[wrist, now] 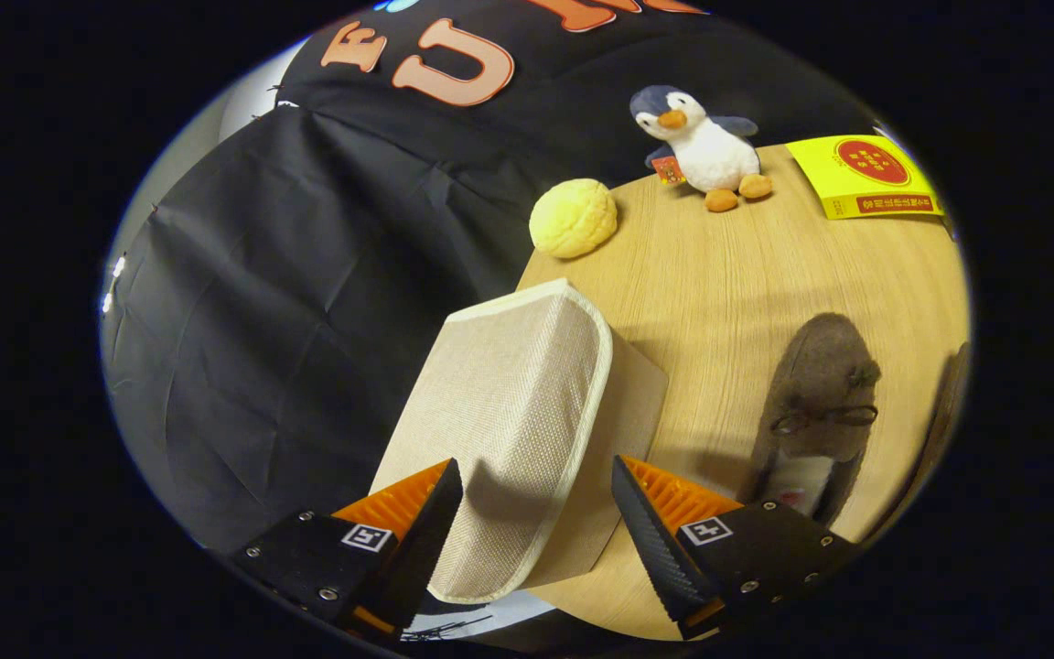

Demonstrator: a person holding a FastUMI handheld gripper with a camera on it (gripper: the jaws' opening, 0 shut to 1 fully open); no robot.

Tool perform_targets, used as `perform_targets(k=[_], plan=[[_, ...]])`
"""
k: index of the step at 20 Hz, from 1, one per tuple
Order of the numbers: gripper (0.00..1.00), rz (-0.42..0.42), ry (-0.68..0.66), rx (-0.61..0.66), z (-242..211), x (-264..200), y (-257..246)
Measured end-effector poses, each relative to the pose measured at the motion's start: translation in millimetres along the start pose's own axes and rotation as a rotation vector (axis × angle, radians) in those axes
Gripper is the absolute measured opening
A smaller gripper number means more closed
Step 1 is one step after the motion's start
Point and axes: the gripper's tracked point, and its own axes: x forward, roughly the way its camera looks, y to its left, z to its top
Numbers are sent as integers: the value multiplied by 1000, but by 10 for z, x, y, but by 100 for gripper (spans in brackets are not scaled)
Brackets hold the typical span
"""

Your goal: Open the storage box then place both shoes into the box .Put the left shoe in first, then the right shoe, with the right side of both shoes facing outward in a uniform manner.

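A beige woven storage box with a pale trimmed lid stands on the wooden table, tilted in my view. My gripper is open, its fingers straddling the near end of the lid without pressing on it. A brown suede shoe with a small bow lies on the table to the right of the box, just beyond the right finger. The edge of a second brown shoe shows further right, mostly cut off.
A yellow round bun-shaped toy sits near the table's far left corner. A plush penguin stands at the back, and a yellow packet lies to its right. Black cloth hangs past the table's left edge.
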Motion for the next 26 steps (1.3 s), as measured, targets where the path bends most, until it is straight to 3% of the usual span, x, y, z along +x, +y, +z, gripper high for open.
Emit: perform_targets(k=[10,16,23,26], plan=[[97,165,47,248,-121,165,104],[91,230,0,303,-9,-164,295],[66,356,-32,269,241,-454,775],[50,416,-29,219,274,-515,1132]])
